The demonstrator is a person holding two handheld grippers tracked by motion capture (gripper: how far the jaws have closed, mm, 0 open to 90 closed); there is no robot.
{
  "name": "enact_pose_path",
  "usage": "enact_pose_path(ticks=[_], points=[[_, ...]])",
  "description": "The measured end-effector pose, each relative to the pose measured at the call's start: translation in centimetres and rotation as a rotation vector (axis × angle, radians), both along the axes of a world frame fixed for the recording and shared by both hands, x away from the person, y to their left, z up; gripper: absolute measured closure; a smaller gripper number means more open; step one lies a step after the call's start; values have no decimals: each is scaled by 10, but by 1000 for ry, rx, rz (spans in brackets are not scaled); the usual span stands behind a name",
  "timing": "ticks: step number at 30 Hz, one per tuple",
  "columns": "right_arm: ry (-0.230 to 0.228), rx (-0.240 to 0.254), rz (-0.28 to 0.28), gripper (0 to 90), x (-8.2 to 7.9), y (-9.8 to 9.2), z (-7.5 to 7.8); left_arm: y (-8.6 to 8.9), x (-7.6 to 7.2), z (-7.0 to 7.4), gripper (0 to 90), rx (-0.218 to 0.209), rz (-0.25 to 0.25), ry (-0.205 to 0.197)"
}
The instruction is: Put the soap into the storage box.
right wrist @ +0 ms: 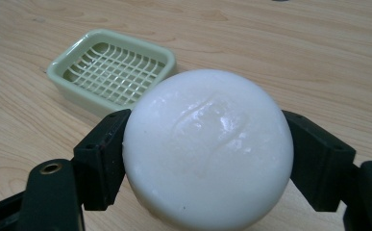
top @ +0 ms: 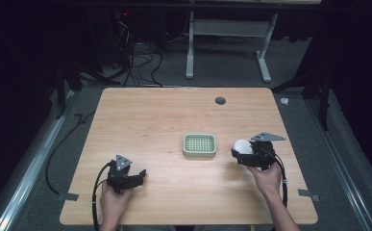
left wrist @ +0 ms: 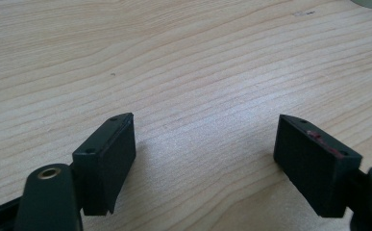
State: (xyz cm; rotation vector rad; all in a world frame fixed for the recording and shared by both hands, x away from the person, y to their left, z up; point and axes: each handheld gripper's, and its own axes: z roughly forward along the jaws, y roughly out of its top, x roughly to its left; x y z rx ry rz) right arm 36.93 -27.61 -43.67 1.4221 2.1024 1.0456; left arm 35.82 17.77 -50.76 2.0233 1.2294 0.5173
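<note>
A round white bar of soap sits between the jaws of my right gripper, which is shut on it and holds it off the table. From the high view the soap and right gripper hover just right of a pale green soap dish with a grid insert. In the right gripper view the dish lies ahead and to the left. My left gripper rests near the table's front left. Its jaws stand open over bare wood with nothing between them.
The wooden table has a round dark grommet near its far edge. Cables and a grey desk frame lie on the floor beyond the table. Tape patches mark the front corners.
</note>
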Motion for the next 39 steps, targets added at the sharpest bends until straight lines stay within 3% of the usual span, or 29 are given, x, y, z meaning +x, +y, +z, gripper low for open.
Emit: enact_pose_path(ticks=[20,27,39], points=[[-8,7,76,247,13,31,12,0,0,0,230,0,0,0],[7,17,94,247,20,41,12,0,0,0,230,0,0,0],[23,-6,122,247,35,59,7,0,0,0,230,2,-2,1]])
